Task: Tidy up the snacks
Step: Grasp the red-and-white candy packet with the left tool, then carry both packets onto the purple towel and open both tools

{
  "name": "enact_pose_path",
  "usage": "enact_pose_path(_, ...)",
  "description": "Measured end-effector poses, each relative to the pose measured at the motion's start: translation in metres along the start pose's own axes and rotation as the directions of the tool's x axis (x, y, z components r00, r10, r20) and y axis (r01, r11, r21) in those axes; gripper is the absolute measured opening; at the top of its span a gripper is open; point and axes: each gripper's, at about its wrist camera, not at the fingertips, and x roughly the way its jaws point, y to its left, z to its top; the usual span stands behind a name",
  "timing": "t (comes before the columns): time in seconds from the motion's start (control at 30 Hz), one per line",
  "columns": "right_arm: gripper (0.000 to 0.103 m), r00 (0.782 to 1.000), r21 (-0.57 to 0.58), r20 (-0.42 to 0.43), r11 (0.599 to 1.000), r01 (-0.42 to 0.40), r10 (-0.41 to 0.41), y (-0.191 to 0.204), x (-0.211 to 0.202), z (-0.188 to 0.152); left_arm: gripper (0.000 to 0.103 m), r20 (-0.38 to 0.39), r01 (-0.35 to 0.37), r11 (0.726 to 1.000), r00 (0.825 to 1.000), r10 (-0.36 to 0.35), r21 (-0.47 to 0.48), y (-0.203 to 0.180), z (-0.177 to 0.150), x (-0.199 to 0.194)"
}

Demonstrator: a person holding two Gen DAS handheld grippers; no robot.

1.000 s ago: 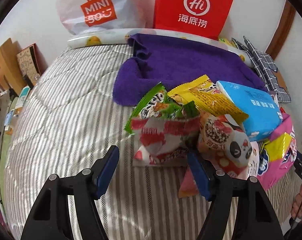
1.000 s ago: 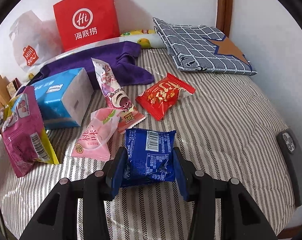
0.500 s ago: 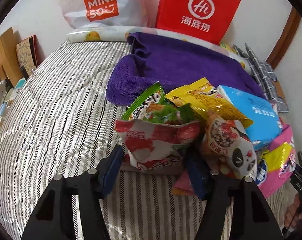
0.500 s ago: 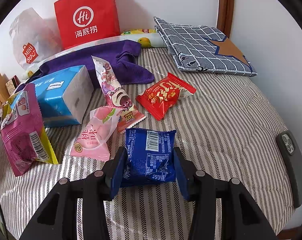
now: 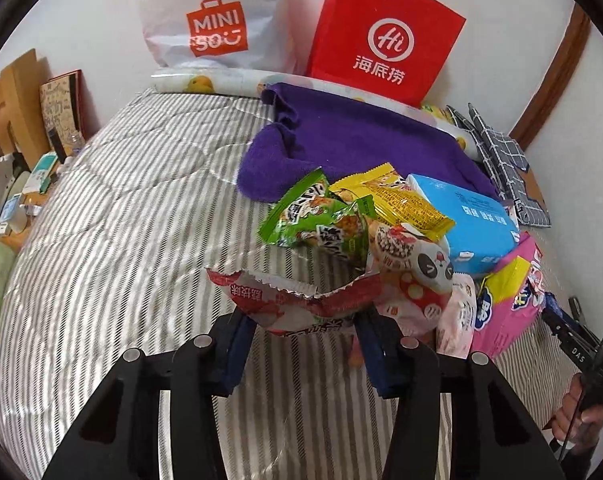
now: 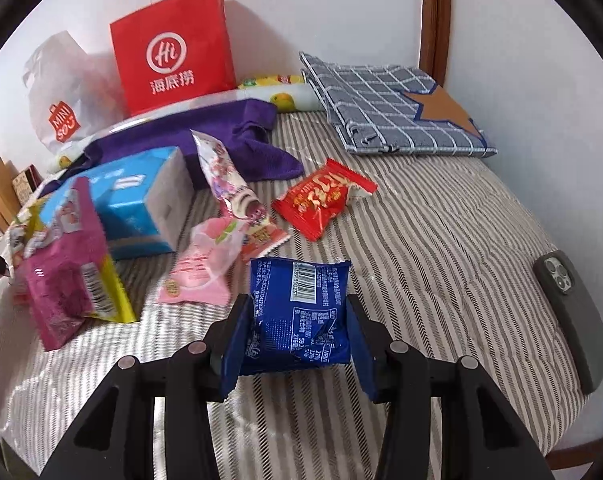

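1. The left claw (image 5: 301, 350) has two matte black arms, each with triangular cut-outs.
2. Round silver screw heads sit along the top of each arm.
3. Dark blue pads (image 5: 237, 354) line the inner faces of its fingers.
4. The right claw (image 6: 295, 334) is built the same: black arms, silver screws, blue pads (image 6: 233, 344).
5. Right of the left claw, a hand (image 5: 581, 412) grips a black handle with thin black cables.

Left gripper (image 5: 303, 344) fingers closing, right gripper (image 6: 297, 340) clamped.
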Motion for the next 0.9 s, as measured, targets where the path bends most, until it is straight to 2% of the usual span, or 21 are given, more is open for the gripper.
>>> enact_pose_path(0.2,0.044,0.999,-0.028,0.052,1.000,-0.012,0.013,0.012,-0.028,0.003,0.048,0.016,0.023,1.000,1.000,-0.023,-0.010,-0.003,-0.003,-0.020)
enact_pose_path(0.37,0.044,0.997,-0.017,0.070,0.999,-0.035,0.036,0.017,-0.043,0.004,0.048,0.009,0.091,0.996,0.996,-0.091,-0.020,-0.015,-0.005,-0.032)
enact_pose_path(0.67,0.044,0.994,-0.012,0.094,0.999,-0.052,0.053,0.026,-0.070,0.016,0.048,0.020,0.142,0.989,0.990,-0.142,0.040,-0.055,-0.003,-0.049)
enact_pose_path(0.8,0.044,0.994,-0.033,0.101,0.999,-0.034,0.037,0.035,-0.078,0.025,0.048,0.022,0.149,0.987,0.988,-0.150,0.061,-0.073,0.004,-0.051)
enact_pose_path(0.9,0.044,0.992,-0.044,0.109,0.998,-0.051,0.055,0.042,-0.083,0.032,0.048,0.022,0.162,0.983,0.986,-0.164,0.081,-0.087,0.010,-0.052)
